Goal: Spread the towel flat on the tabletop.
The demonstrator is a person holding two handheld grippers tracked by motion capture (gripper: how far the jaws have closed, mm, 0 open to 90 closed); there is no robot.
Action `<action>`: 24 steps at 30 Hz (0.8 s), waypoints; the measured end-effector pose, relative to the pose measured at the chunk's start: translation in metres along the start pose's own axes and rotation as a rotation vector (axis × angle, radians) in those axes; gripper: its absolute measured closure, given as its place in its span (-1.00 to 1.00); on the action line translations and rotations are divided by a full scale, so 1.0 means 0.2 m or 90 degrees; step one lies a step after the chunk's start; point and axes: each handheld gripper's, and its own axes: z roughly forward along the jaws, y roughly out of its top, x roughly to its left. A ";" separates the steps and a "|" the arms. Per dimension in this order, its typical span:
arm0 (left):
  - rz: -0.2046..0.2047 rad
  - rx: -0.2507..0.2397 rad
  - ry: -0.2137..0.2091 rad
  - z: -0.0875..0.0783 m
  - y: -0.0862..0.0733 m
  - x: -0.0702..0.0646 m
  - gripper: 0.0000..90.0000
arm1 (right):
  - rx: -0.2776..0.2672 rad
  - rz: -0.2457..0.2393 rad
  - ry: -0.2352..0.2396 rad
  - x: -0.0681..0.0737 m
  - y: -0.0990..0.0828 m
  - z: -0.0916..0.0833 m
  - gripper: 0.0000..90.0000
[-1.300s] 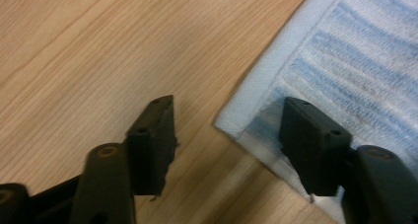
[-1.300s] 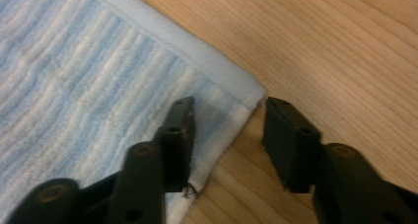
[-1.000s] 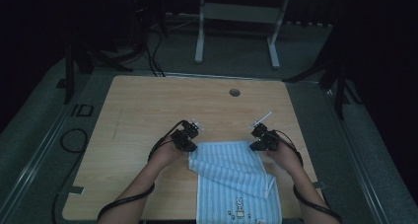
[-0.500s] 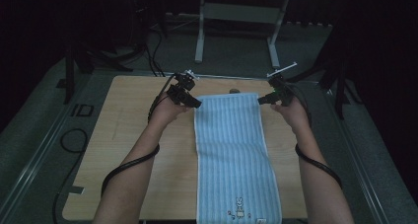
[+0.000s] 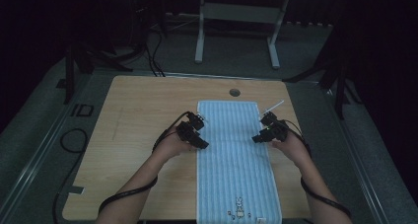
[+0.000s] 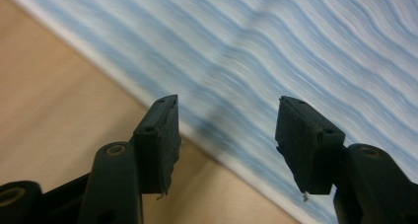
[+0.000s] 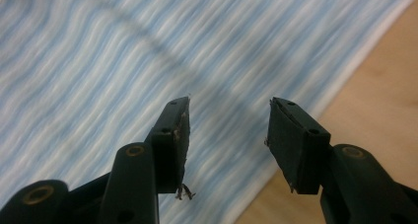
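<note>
Left gripper [image 5: 201, 141]: jaws apart, nothing between them; they have just been opening. It hangs over the left long edge of the towel [image 5: 235, 155].
Left gripper view: towel [image 6: 305, 51] runs under and beyond both jaws; its pale hem passes slantwise just ahead of the left jaw, bare table [image 6: 59, 105] on that jaw's outer side.
Right gripper [image 5: 257, 137]: jaws likewise parted and empty, just been opening, over the towel's right long edge.
Right gripper view: striped cloth [image 7: 123, 61] lies beneath and ahead of both jaws; the hem and bare wood [image 7: 389, 95] sit off the right jaw's outer side.
Towel: flat, spread lengthwise between the two grippers, running away from the person; a small printed figure [image 5: 239, 203] at its near end.
Hard to make out: both gripper views are motion-blurred; whether the tips touch the cloth cannot be told. The near hem is cut off by the frame in the high view.
Room: bare tabletop [image 5: 138, 110] outside each gripper; a round hole [image 5: 235, 92] just beyond the far hem.
</note>
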 end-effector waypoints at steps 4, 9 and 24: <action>0.017 0.012 -0.007 0.07 -0.03 -0.05 -0.14 | 0.019 -0.033 -0.021 0.07 -0.11 0.06 -0.04; 0.029 0.014 -0.009 0.11 -0.03 -0.06 -0.14 | 0.030 -0.026 -0.005 0.07 -0.18 0.10 -0.19; 0.065 0.048 0.017 0.19 -0.03 -0.12 -0.19 | 0.029 -0.037 -0.034 0.12 -0.26 0.13 -0.25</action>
